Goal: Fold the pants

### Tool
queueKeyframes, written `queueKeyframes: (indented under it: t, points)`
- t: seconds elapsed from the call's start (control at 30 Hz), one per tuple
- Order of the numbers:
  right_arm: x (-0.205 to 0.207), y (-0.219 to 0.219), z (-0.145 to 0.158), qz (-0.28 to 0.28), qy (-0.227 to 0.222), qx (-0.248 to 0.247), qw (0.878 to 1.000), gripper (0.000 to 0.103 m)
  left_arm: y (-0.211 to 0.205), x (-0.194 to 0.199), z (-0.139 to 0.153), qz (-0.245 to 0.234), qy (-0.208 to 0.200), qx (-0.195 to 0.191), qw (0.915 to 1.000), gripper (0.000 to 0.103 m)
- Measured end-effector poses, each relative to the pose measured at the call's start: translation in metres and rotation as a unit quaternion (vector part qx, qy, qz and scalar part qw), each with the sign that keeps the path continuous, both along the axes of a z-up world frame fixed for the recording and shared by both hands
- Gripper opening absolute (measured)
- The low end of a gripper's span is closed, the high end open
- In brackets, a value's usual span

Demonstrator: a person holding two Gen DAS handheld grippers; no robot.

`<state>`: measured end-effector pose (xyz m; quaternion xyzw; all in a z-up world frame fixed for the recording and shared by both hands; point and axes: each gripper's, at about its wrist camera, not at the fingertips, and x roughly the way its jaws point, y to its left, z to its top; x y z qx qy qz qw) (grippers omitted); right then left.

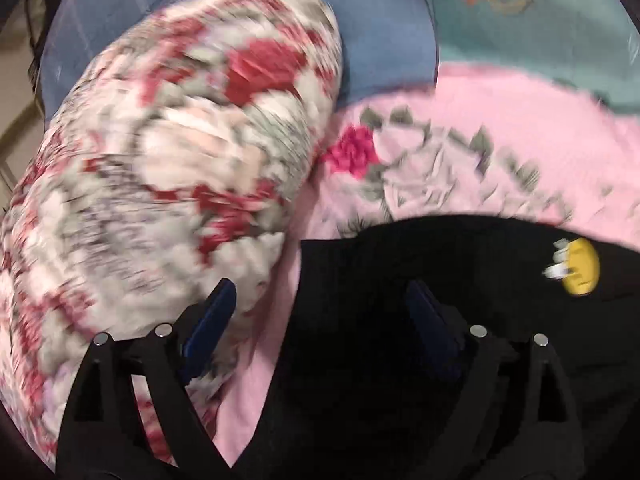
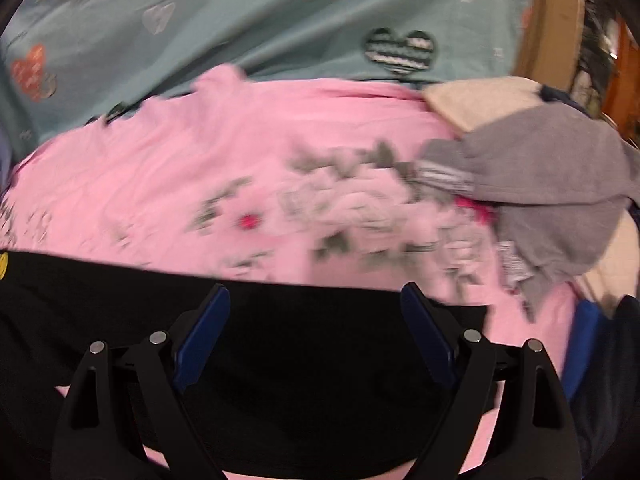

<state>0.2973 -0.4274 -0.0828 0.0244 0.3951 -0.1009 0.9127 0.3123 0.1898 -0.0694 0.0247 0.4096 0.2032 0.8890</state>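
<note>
Both views are smeared with motion blur. The black pants (image 1: 460, 320) lie flat on a pink floral sheet (image 1: 500, 128), a yellow round patch (image 1: 580, 266) showing on the cloth. The left gripper (image 1: 320, 304) hangs over the pants' edge, its fingers (image 1: 212, 316) spread wide with nothing between them. A rolled floral quilt (image 1: 160, 160) sits just beside it. Over on the right, the right gripper (image 2: 316, 308) hovers above the pants (image 2: 300, 360) too, fingers (image 2: 428, 328) wide apart and empty. A grey garment (image 2: 552, 184) lies in a heap near the sheet's (image 2: 200, 160) far side.
</note>
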Motion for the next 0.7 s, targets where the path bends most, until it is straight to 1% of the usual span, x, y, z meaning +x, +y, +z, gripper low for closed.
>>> queueKeyframes:
  t: [0.03,0.07,0.1,0.17,0.2,0.23,0.27,0.3,0.33,0.37,0.4,0.43,0.47,0.53,0.57,0.6,0.63,0.67,0.7]
  points:
    - [0.002,-0.02,-0.002,-0.02,0.018,-0.01,1.0,0.087,0.0,-0.012,0.011,-0.007,-0.014,-0.019,0.9997,0.088]
    - [0.004,-0.029,-0.005,-0.022,0.032,-0.016,0.999,0.087,-0.002,-0.024,0.02,-0.017,-0.025,-0.044,0.9986,0.088]
    - [0.008,-0.04,-0.01,-0.02,0.05,-0.026,0.998,0.087,-0.004,-0.038,0.028,-0.031,-0.035,-0.083,0.9955,0.089]
    - [0.012,-0.053,-0.022,-0.025,0.069,-0.038,0.997,0.087,-0.014,-0.056,0.036,-0.057,-0.044,-0.135,0.9883,0.092]
    - [0.014,-0.057,-0.029,-0.026,0.081,-0.037,0.996,0.087,-0.02,-0.064,0.036,-0.067,-0.046,-0.151,0.9852,0.092]
    - [0.016,-0.06,-0.039,-0.018,0.095,-0.032,0.995,0.085,-0.032,-0.074,0.033,-0.079,-0.042,-0.162,0.9828,0.093]
    - [0.015,-0.059,-0.045,-0.006,0.095,-0.027,0.995,0.075,-0.041,-0.078,0.03,-0.089,-0.034,-0.163,0.9819,0.093]
    - [0.012,-0.059,-0.046,0.016,0.08,-0.009,0.997,0.064,-0.051,-0.08,0.023,-0.1,-0.024,-0.161,0.9815,0.093]
    - [0.012,-0.06,-0.045,0.028,0.076,0.011,0.997,0.041,-0.066,-0.079,0.012,-0.114,-0.01,-0.153,0.9816,0.093]
    - [0.012,-0.062,-0.043,0.022,0.069,0.015,0.997,0.013,-0.076,-0.076,0.001,-0.121,0.004,-0.141,0.9826,0.092]
    - [0.013,-0.066,-0.039,0.02,0.066,0.024,0.997,0.013,-0.084,-0.072,-0.006,-0.122,0.013,-0.129,0.9839,0.091]
    - [0.015,-0.069,-0.033,0.017,0.049,0.027,0.998,0.012,-0.089,-0.067,-0.015,-0.113,0.025,-0.115,0.9865,0.084]
    - [0.016,-0.07,-0.025,0.012,0.03,0.023,0.999,0.012,-0.084,-0.058,-0.022,-0.103,0.03,-0.117,0.9873,0.079]
    - [0.025,-0.076,-0.006,-0.011,-0.017,0.009,1.0,0.012,-0.075,-0.044,-0.031,-0.07,0.042,-0.142,0.9864,0.078]
    - [0.034,-0.078,-0.001,-0.022,-0.024,-0.002,0.999,0.012,-0.073,-0.041,-0.032,-0.066,0.041,-0.147,0.9861,0.078]
    - [0.046,-0.078,0.0,-0.028,-0.023,-0.013,0.999,0.012,-0.072,-0.038,-0.031,-0.063,0.039,-0.144,0.9869,0.078]
    - [0.062,-0.078,-0.005,-0.034,-0.013,-0.028,0.999,0.014,-0.072,-0.036,-0.031,-0.059,0.035,-0.131,0.989,0.079]
    - [0.077,-0.077,-0.017,-0.039,0.009,-0.045,0.998,0.018,-0.072,-0.034,-0.03,-0.056,0.032,-0.124,0.9901,0.08]
    - [0.089,-0.075,-0.03,-0.044,0.035,-0.062,0.996,0.026,-0.071,-0.034,-0.03,-0.053,0.03,-0.12,0.9909,0.08]
